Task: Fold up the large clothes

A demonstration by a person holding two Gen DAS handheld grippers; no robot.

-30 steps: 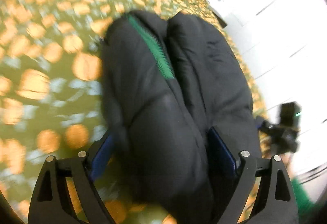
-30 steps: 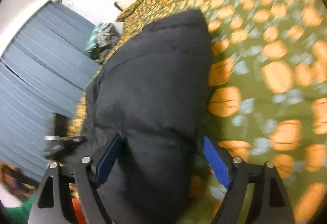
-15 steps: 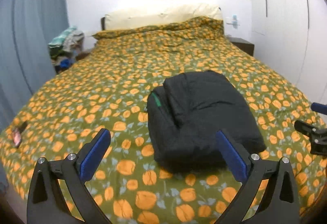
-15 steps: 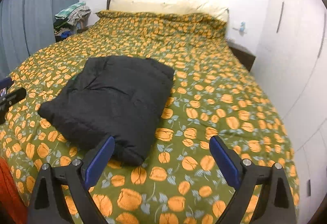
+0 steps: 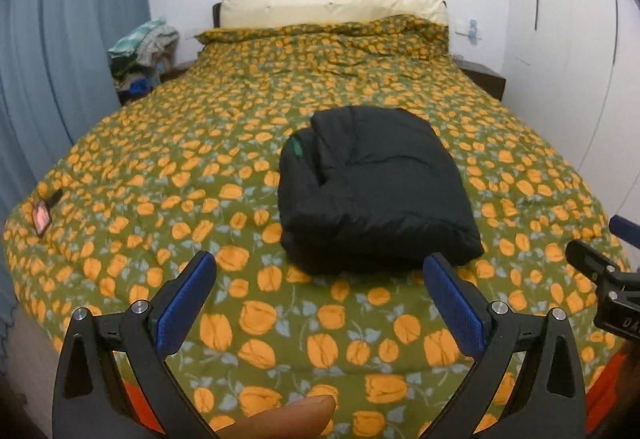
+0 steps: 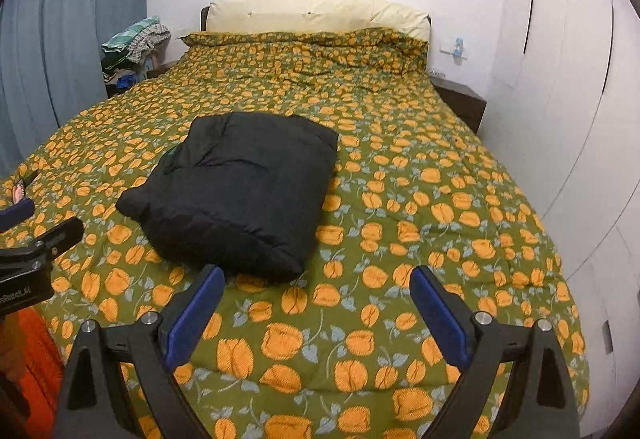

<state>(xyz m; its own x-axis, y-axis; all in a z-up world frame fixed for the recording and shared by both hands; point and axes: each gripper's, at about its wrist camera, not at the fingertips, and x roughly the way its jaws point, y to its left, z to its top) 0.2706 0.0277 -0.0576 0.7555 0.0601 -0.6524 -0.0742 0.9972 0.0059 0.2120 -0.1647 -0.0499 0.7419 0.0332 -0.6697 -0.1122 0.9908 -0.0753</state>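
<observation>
A wide bed under a green quilt printed with orange flowers (image 5: 200, 175) fills both frames. The puffy black jacket (image 5: 376, 191), folded into a block, is left at frame centre. Both tools, left (image 5: 320, 303) and right (image 6: 318, 309), have just been spread and drawn back, nothing between them; folding is judged finished.

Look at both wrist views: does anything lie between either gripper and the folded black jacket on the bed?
Nothing visible does. Only bare floral bedspread lies between the open left gripper and the black jacket, and likewise between the open right gripper and the jacket. Both grippers are empty, and the jacket lies apart from both.
</observation>
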